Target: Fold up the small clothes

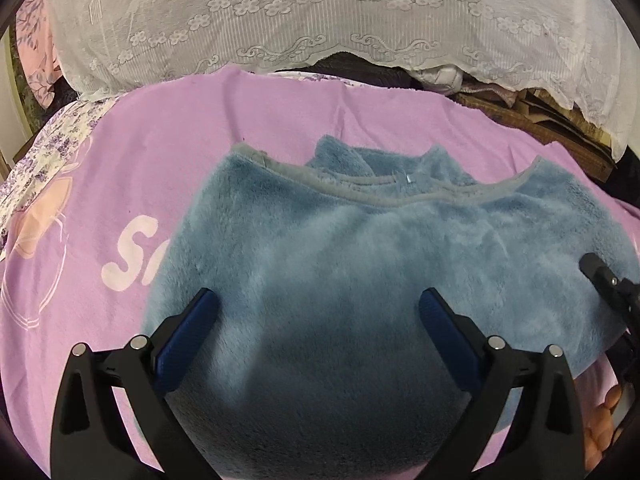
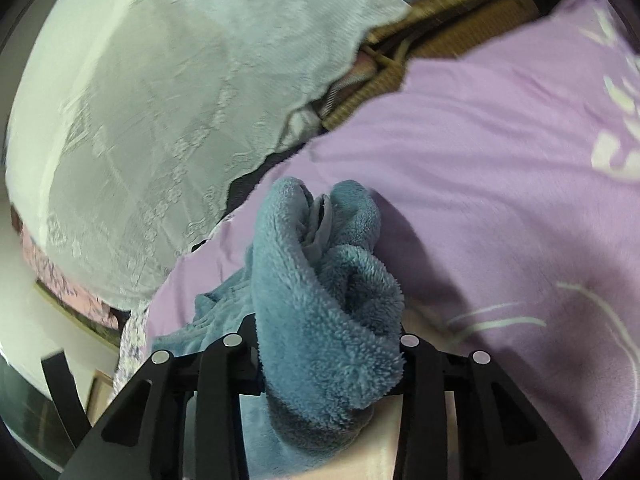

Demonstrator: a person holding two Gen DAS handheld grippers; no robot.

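Note:
A small blue fleece garment (image 1: 360,248) lies on a purple blanket (image 1: 168,152), its grey-trimmed neckline at the far side. My left gripper (image 1: 318,300) hovers just above the garment's near part, open, blue pads (image 1: 202,312) wide apart and nothing between them. In the right wrist view a thick bunch of the same fleece (image 2: 320,288) fills the gap of my right gripper (image 2: 328,344), which is shut on it; the fingertips are buried in the pile. A black part of the right gripper (image 1: 600,276) shows at the garment's right edge in the left wrist view.
A white lace cloth (image 1: 320,12) drapes over a pile behind the blanket. Brown woven material (image 2: 440,36) lies beyond the blanket's far edge. A floral sheet (image 1: 52,148) shows at the left. A person's fingers (image 1: 604,420) are at the lower right.

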